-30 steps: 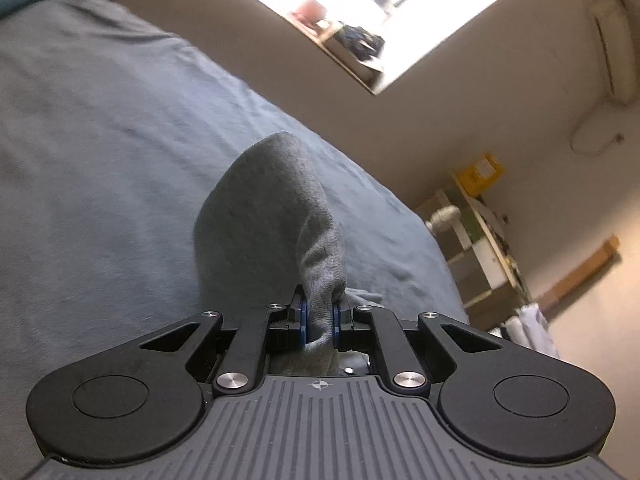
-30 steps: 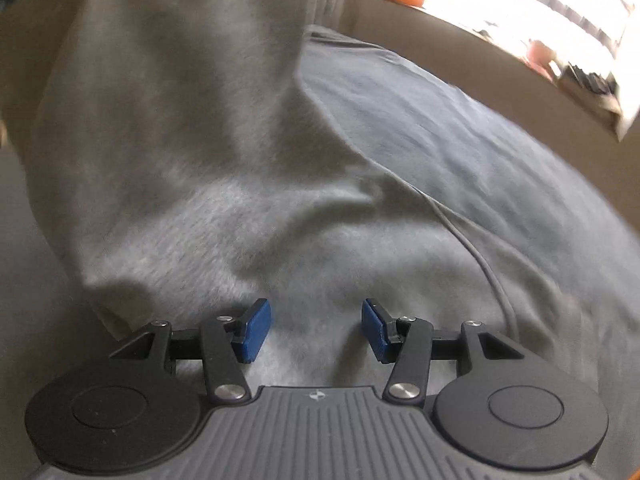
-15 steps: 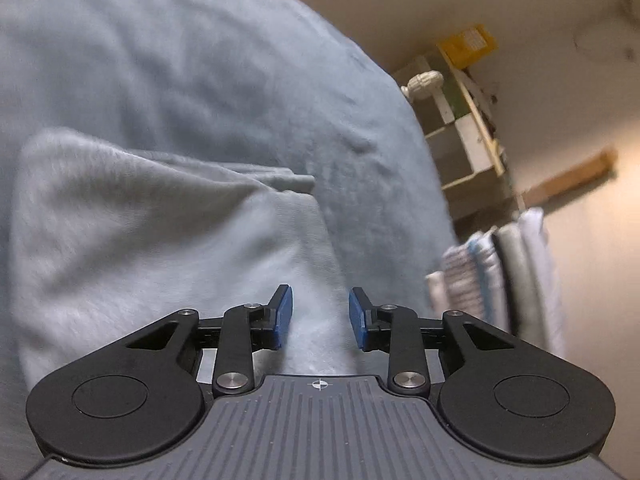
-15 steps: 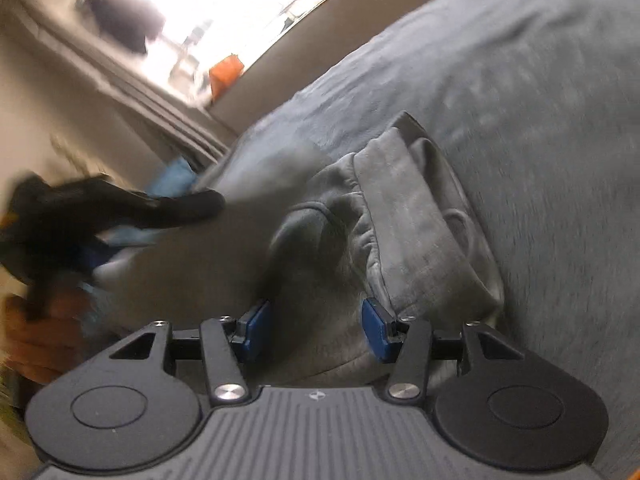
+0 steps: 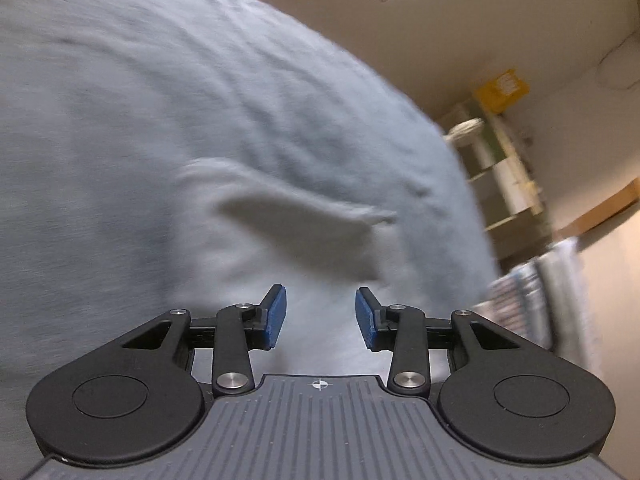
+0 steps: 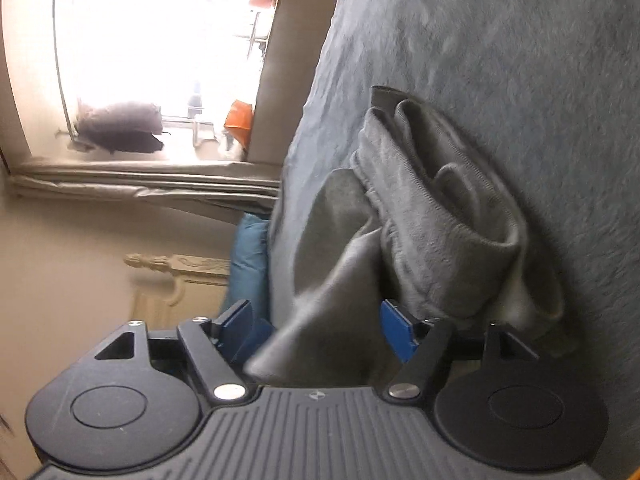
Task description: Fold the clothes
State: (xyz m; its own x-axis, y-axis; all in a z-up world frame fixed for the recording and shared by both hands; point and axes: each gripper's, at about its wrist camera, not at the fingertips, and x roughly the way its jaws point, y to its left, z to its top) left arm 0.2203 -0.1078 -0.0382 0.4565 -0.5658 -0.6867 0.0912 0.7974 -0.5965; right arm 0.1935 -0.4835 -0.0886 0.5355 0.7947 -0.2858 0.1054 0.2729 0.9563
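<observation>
In the left wrist view a shelf unit (image 5: 504, 168) and hanging towels (image 5: 536, 304) fill the right edge beside the grey-blue bed cover (image 5: 120, 120). The left gripper (image 5: 320, 316) is opening, nothing between its pads, the blurred grey garment (image 5: 304, 240) lying just ahead; a second ago it pinched that cloth. The right gripper (image 6: 316, 324), now rolled sideways, is opening too, a loose fold of the bunched garment (image 6: 440, 216) between its unclamped pads at lower centre.

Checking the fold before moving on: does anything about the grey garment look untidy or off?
Yes. In the right wrist view the grey garment lies bunched and rumpled on the bed cover, with one loose flap between the opening right tool jaws, not flat.
</observation>
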